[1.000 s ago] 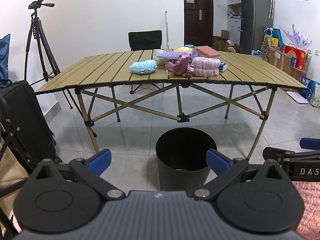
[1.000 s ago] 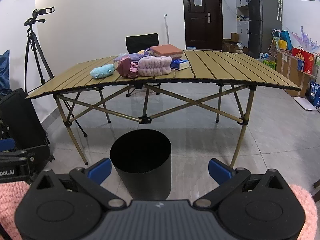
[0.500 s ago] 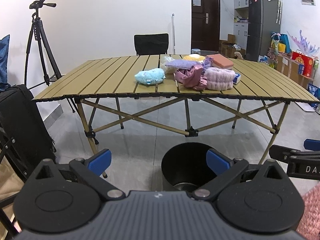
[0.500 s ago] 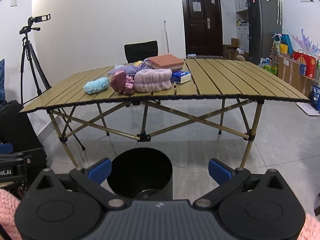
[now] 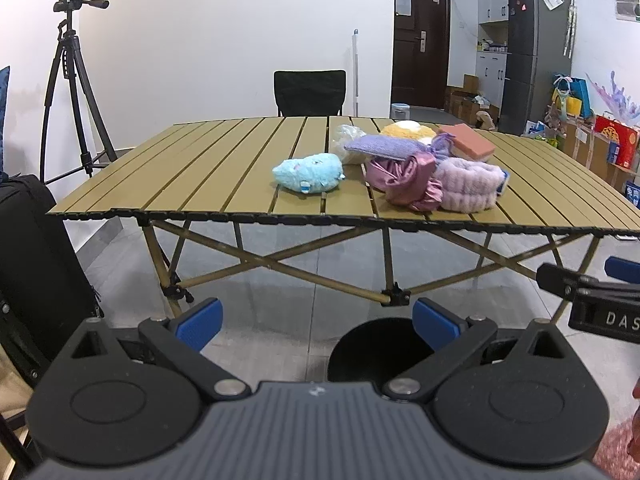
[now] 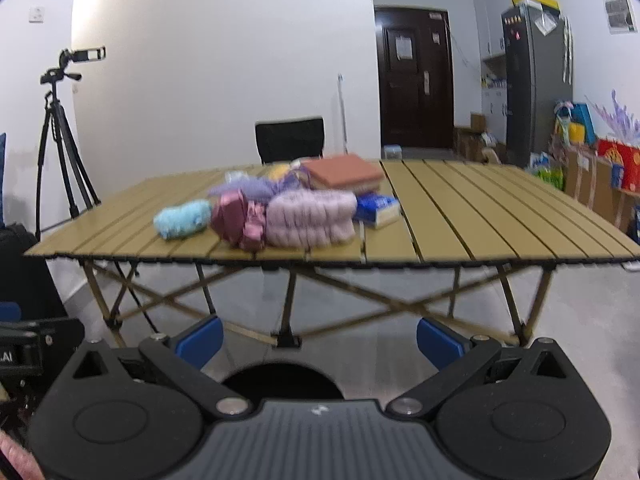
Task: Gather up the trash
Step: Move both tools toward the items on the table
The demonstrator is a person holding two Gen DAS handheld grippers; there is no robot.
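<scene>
A black round trash bin (image 5: 372, 350) stands on the floor in front of the folding table (image 5: 200, 176), low in both views (image 6: 282, 380). On the table lies a pile: a light blue plush (image 5: 308, 172), a pink satin pouch (image 5: 408, 178), a lilac fluffy roll (image 5: 468, 184), a purple cloth (image 5: 380, 146), a salmon pad (image 5: 468, 142) and a blue packet (image 6: 378, 208). My left gripper (image 5: 316, 322) is open and empty, above the bin. My right gripper (image 6: 320, 336) is open and empty, also above the bin and short of the table edge.
A black suitcase (image 5: 36, 264) stands at the left. A camera tripod (image 5: 72, 92) is by the wall. A black chair (image 5: 310, 92) sits behind the table. A fridge (image 5: 536, 52) and boxes line the right wall. The right gripper's side shows in the left view (image 5: 592, 300).
Both grippers have risen and moved toward the table. The bin has slid down toward the bottom of both views and the tabletop pile looks closer. Both stay open.
</scene>
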